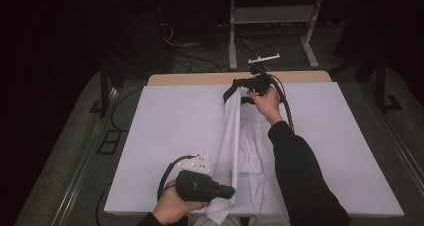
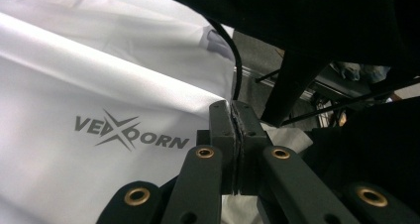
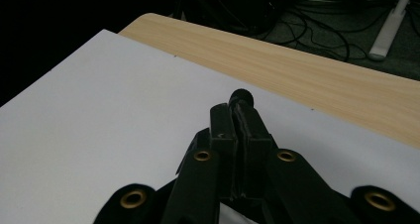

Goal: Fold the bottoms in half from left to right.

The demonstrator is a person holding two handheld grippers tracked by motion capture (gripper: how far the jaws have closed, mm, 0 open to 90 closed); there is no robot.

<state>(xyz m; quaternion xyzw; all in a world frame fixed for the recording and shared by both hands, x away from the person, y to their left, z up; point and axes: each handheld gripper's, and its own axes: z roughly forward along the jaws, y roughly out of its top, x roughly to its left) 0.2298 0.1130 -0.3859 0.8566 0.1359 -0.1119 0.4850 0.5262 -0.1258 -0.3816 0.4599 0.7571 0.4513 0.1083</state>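
Observation:
A white garment is stretched in a long fold down the middle of the white table cover, with more of it bunched to the right under the person's right sleeve. Its far end, dark-trimmed, hangs from my right gripper, which is shut on it. At the front edge, my left gripper is shut on the near end. In the left gripper view the closed jaws sit against the white cloth, which bears a grey printed logo. In the right gripper view my right gripper has a dark bit of fabric at its tips.
A bare wooden strip of the table runs along the far side, also seen in the right gripper view. Beyond it, on the dark floor, stand a metal frame and loose cables. The cover's left half is bare.

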